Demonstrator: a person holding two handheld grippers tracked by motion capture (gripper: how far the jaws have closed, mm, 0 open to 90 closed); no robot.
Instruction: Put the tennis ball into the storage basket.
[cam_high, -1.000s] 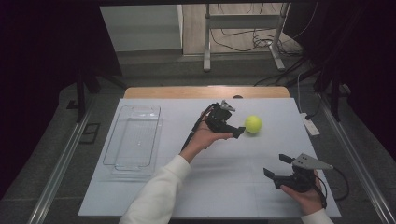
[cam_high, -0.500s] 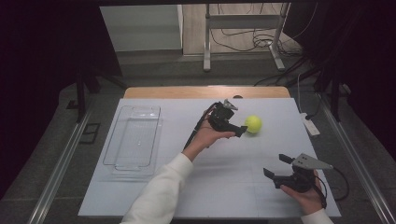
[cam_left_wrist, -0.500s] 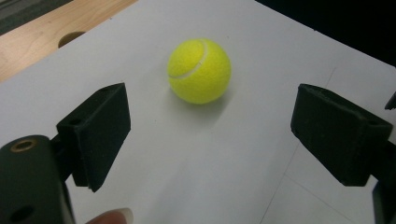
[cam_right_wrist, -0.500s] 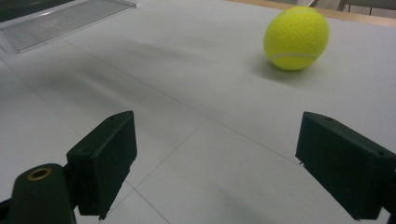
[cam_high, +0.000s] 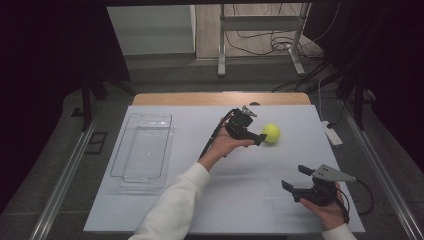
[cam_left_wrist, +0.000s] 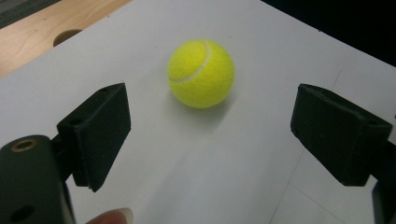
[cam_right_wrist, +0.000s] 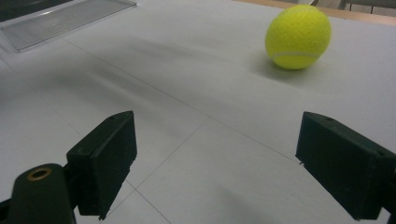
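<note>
The tabletop (cam_high: 165, 210) stretches out pale and wide under the high view. On its left side lies a clear plastic tray (cam_high: 142, 150), well apart from the action. Out in the middle, a white sleeve (cam_high: 170, 210) reaches forward, carrying the left tool (cam_high: 260, 139) right up beside the tennis ball (cam_high: 271, 132). From the left gripper view, jaws spread wide, the ball (cam_left_wrist: 201, 73) sitting on the tabletop just ahead of the gap, touching neither pad. Down at the near right, the right tool (cam_high: 295, 179) hovers in the other hand, jaws apart too, holding nothing. Its own view catches the ball (cam_right_wrist: 298, 36) well off ahead.
</note>
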